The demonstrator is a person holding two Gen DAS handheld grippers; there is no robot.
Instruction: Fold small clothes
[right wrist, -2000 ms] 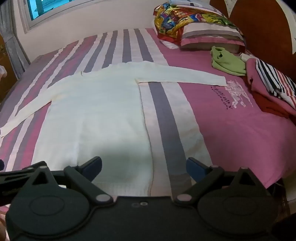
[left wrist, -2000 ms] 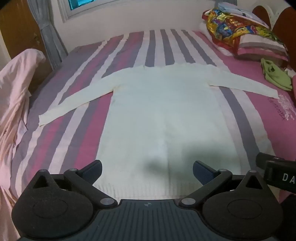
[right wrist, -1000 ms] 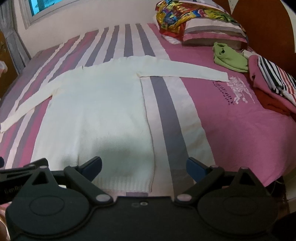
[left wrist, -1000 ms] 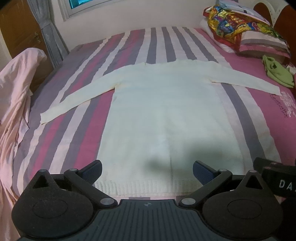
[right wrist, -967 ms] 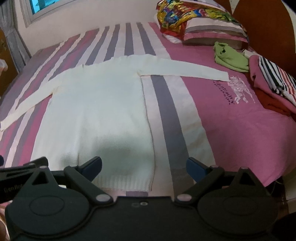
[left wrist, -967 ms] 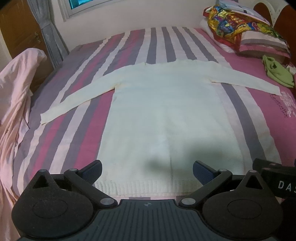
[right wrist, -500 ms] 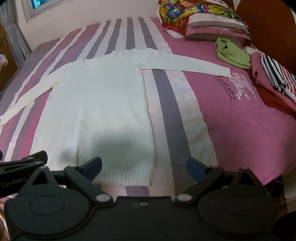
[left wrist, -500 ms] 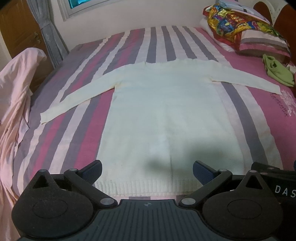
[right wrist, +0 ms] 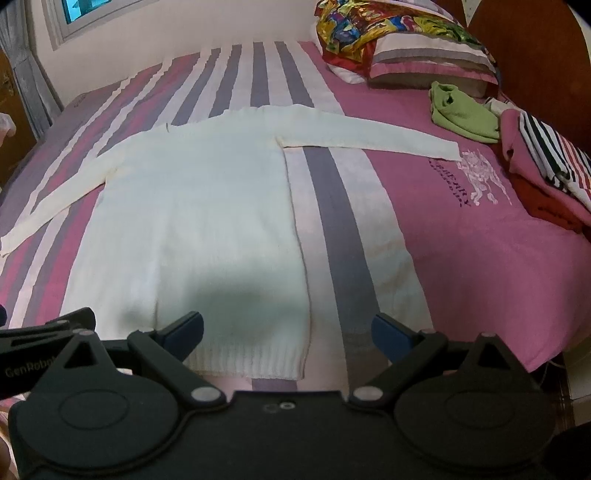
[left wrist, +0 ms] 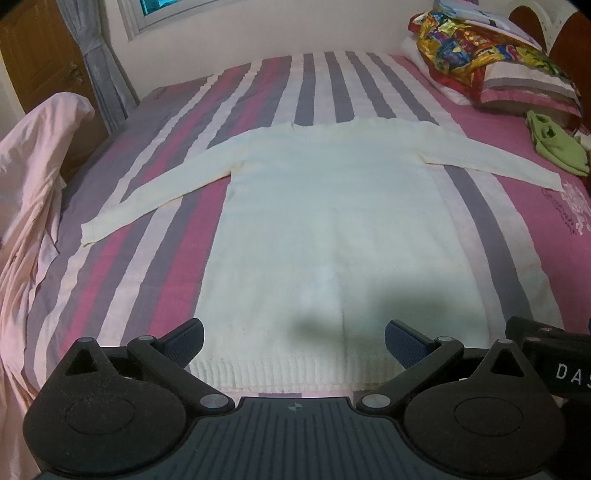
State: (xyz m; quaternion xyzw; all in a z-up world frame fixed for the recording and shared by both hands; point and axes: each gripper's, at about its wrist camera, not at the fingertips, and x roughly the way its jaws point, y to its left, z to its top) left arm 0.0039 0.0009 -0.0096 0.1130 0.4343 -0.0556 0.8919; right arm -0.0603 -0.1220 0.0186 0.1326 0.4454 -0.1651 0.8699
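A cream long-sleeved sweater (left wrist: 332, 229) lies flat on the striped bed, both sleeves spread out, ribbed hem nearest me. It also shows in the right wrist view (right wrist: 199, 206). My left gripper (left wrist: 294, 339) is open and empty, held above the hem. My right gripper (right wrist: 287, 328) is open and empty, above the hem's right corner. The right gripper's body shows at the left wrist view's right edge (left wrist: 554, 354).
The pink and purple striped bedsheet (left wrist: 155, 258) covers the bed. A pink cloth (left wrist: 33, 192) hangs at the left. Pillows (right wrist: 406, 33), a green garment (right wrist: 461, 110) and a pile of striped and red clothes (right wrist: 546, 162) lie at the right.
Both grippers have drawn back and risen slightly, so the sweater's hem now shows in full. The sweater has not moved.
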